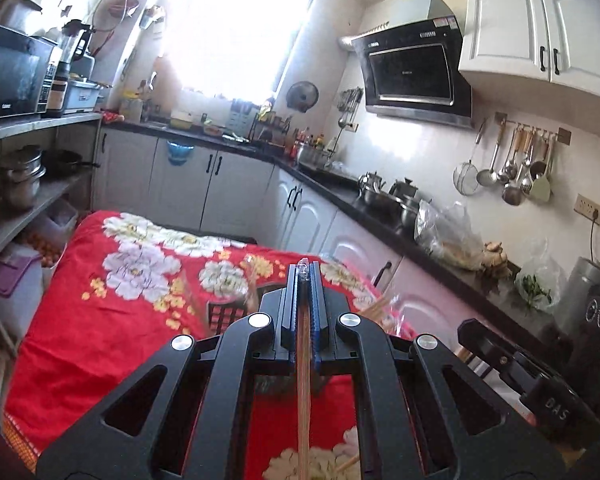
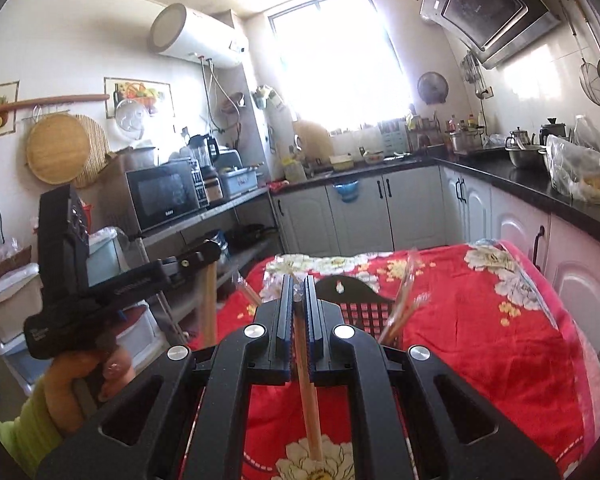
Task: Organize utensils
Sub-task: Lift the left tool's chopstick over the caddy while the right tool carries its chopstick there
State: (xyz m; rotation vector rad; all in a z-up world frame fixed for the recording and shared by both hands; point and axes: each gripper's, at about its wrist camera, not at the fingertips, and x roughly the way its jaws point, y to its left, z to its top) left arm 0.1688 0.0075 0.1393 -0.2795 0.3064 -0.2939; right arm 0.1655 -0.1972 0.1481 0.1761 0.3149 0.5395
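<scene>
My left gripper [image 1: 305,270] is shut on a wooden chopstick [image 1: 303,392] in a clear wrapper, held above the red floral cloth [image 1: 100,320]. My right gripper [image 2: 299,282] is shut on another wooden chopstick [image 2: 309,396], also with clear wrapping at the tips. A black slotted utensil basket [image 2: 360,312] stands on the cloth just beyond the right gripper, with wrapped chopsticks [image 2: 400,316] leaning in it; it also shows behind the left gripper [image 1: 224,312]. The left gripper and the hand holding it show in the right wrist view [image 2: 172,268], beside a wooden handle.
The cloth-covered table [image 2: 500,360] sits between white cabinets [image 1: 216,184] with a black counter [image 1: 440,256] holding pots and bags on the right, and a shelf with a microwave [image 2: 164,196] on the left. Ladles hang on the wall [image 1: 512,168].
</scene>
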